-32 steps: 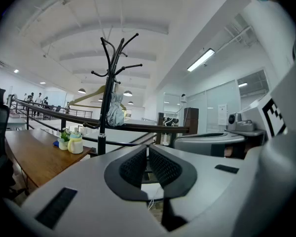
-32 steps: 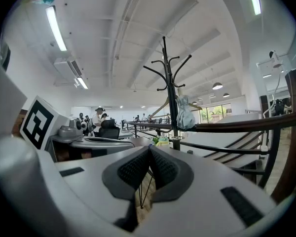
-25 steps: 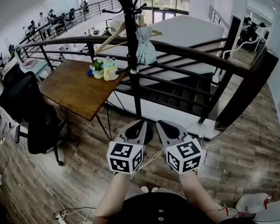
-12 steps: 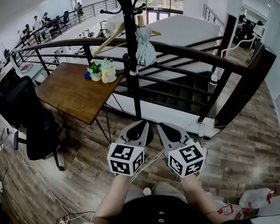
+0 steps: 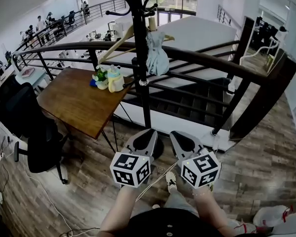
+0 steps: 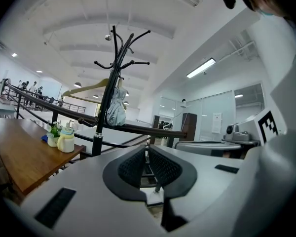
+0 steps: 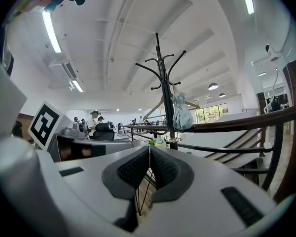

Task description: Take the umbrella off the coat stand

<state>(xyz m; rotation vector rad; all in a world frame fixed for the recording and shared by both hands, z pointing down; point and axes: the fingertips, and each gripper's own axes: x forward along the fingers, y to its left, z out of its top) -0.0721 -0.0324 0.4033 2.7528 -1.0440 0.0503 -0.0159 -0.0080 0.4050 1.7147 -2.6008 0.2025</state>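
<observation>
The coat stand point(image 5: 140, 78) is a black pole, upright, with curved hooks branching out near its top. Its foot rests on the wooden floor point(image 5: 89, 181), just beside the corner of the bench point(image 5: 74, 100) and on the near side of a dark railing point(image 5: 212, 58). The umbrella point(image 5: 157, 57) is folded, pale grey-blue, its fabric gathered into a loose bundle. It hangs from the stand's upper part, close against the pole's right side in the head view, well above the floor.
</observation>
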